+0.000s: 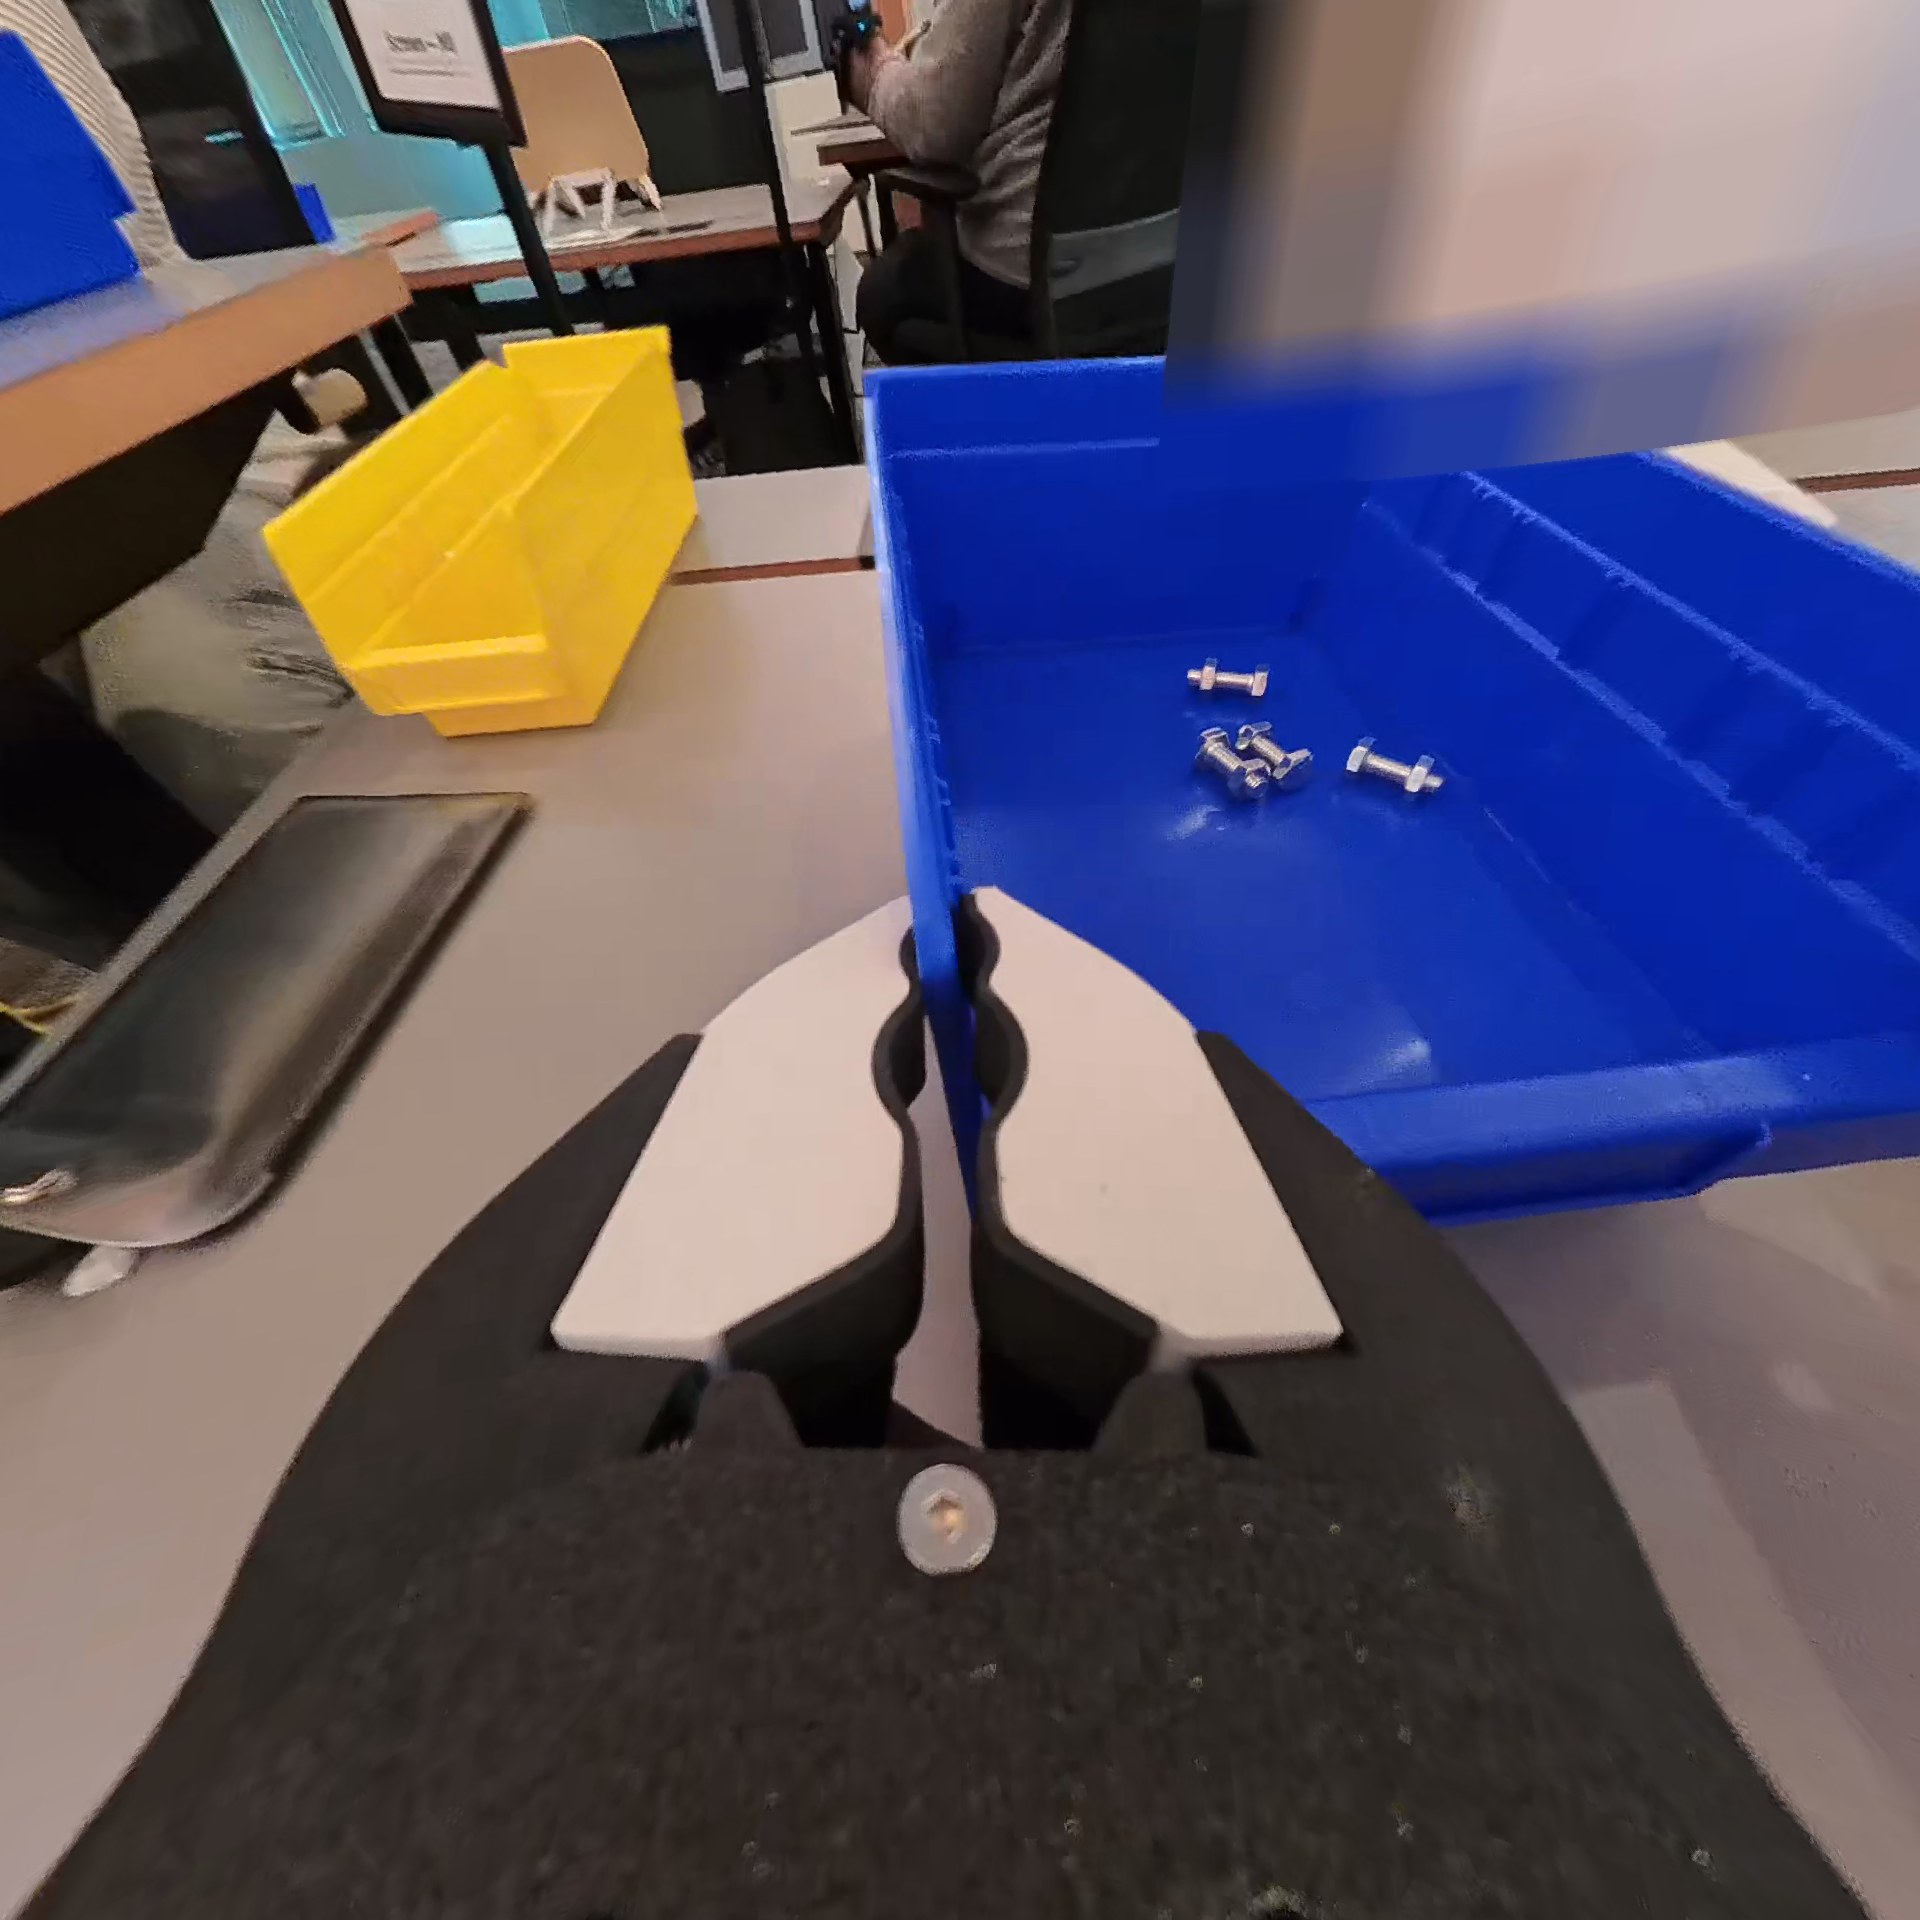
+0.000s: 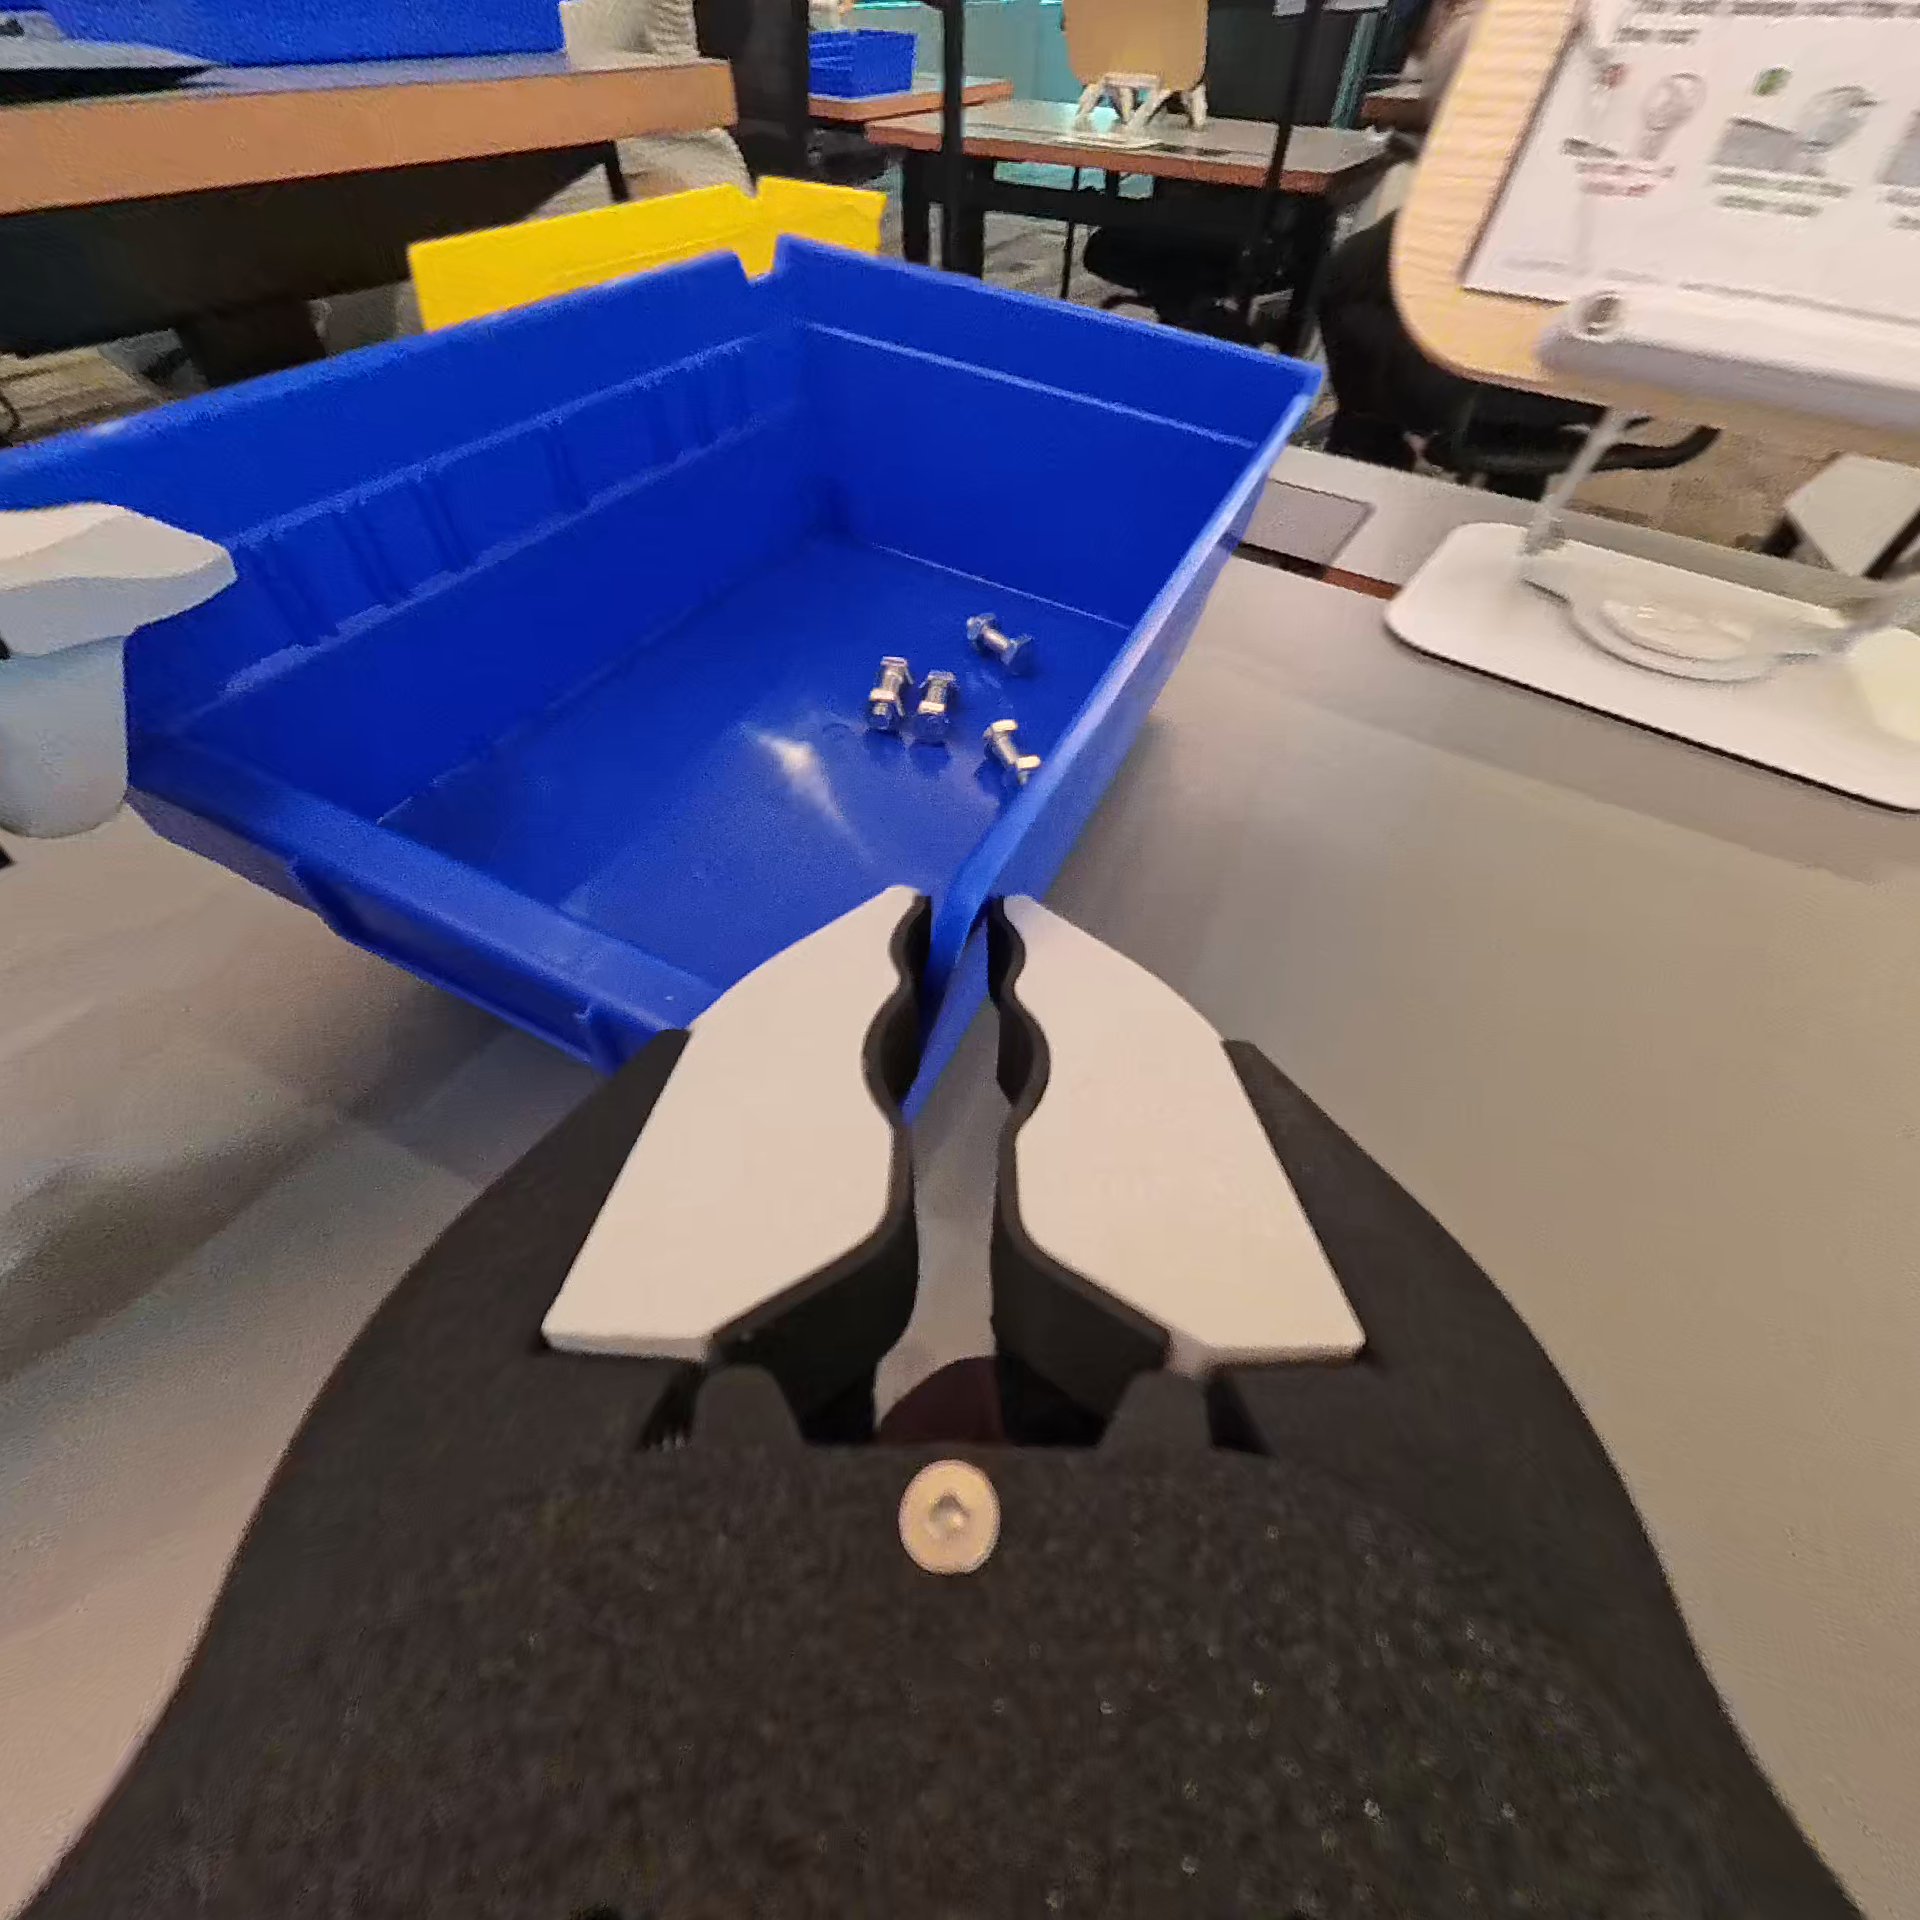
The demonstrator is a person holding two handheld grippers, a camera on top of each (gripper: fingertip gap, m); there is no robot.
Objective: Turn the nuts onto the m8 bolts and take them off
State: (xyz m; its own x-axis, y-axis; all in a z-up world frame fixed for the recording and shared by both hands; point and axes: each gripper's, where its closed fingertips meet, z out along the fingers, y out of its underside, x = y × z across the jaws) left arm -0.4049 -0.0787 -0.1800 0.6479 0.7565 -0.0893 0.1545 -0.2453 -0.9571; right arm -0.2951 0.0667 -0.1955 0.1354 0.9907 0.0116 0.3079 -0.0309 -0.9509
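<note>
A blue bin [image 1: 1558, 644] [image 2: 520, 499] is held tilted above the grey table. Several silver bolts with nuts [image 1: 1252, 764] [image 2: 935, 696] lie loose on its floor. My left gripper [image 1: 943, 925] is shut on the bin's left wall near its front corner. My right gripper [image 2: 961, 920] is shut on the bin's right wall near its front corner. The left gripper's fingers also show at the left edge of the right wrist view [image 2: 94, 603].
A yellow bin [image 1: 499, 540] [image 2: 644, 244] stands on the table beyond the blue bin. A black tray [image 1: 260, 997] lies at the left. A white stand [image 2: 1662, 665] with a sign is at the right. Other desks, chairs and a seated person [image 1: 966, 135] are behind. About 20 cm separates my left fingertips from my right.
</note>
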